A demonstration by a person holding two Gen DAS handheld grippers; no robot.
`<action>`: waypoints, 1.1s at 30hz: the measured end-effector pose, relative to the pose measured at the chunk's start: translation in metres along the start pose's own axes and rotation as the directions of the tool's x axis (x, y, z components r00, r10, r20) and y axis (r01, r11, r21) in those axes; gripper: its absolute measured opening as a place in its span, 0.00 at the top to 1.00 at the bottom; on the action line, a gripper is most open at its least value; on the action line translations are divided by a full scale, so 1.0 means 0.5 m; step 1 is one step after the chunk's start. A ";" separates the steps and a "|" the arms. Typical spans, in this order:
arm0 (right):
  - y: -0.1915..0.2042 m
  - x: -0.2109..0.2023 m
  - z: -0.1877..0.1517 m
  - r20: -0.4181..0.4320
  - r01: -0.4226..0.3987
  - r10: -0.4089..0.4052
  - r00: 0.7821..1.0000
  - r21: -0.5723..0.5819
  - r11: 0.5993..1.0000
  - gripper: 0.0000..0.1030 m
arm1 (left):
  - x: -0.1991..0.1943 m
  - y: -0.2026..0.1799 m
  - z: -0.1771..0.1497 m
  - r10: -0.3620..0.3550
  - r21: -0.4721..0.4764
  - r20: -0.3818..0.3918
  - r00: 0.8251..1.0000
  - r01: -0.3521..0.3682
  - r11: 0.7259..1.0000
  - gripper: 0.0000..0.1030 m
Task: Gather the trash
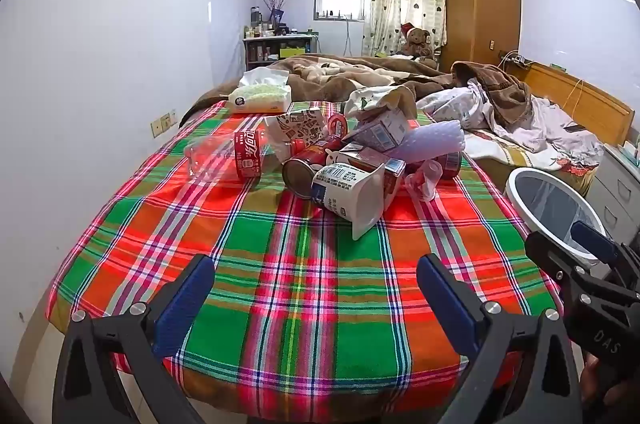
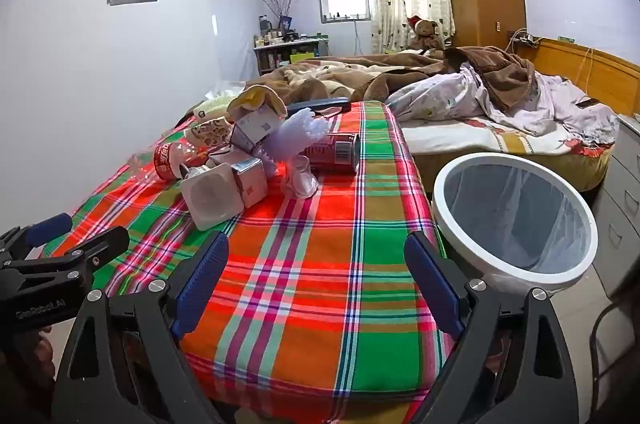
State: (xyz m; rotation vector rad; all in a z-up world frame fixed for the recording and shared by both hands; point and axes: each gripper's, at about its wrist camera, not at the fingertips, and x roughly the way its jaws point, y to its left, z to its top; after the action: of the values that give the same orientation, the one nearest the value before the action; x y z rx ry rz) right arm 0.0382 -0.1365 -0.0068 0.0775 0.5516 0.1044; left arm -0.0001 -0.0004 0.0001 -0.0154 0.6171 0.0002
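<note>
I hold my left gripper point(image 1: 316, 278) low at the bottom of its frame over the red, green and orange plaid cloth point(image 1: 304, 264), its blue-padded fingers spread wide and empty. My right gripper point(image 2: 316, 258) sits level beside it, likewise released. The heap of crumpled cartons, cans and a clear plastic bottle point(image 1: 348, 160) lies mid-frame ahead, and the round white bag-lined bin point(image 2: 514, 220) stands at the right.

The plaid cloth bears one clear cola bottle point(image 1: 236, 156), two red cans point(image 1: 304, 168), one white yogurt cup point(image 1: 348, 192) and one tissue pack point(image 1: 260, 96), beside one white bin point(image 2: 512, 220).
</note>
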 end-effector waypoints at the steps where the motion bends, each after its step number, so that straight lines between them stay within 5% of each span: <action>1: -0.001 -0.001 -0.002 0.015 0.004 -0.004 1.000 -0.006 1.000 0.12 | -0.001 -0.001 0.000 -0.001 0.001 0.001 1.000 0.001 1.000 0.01; 33: -0.003 -0.007 0.001 0.014 0.013 -0.013 1.000 0.008 1.000 0.12 | -0.014 0.006 0.005 0.020 -0.009 0.009 1.000 -0.020 1.000 0.01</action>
State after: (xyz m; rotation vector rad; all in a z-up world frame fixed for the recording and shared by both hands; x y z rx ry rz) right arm 0.0357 -0.1384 -0.0045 0.0820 0.5388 0.0894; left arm -0.0045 0.0029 0.0060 -0.0173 0.6086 0.0226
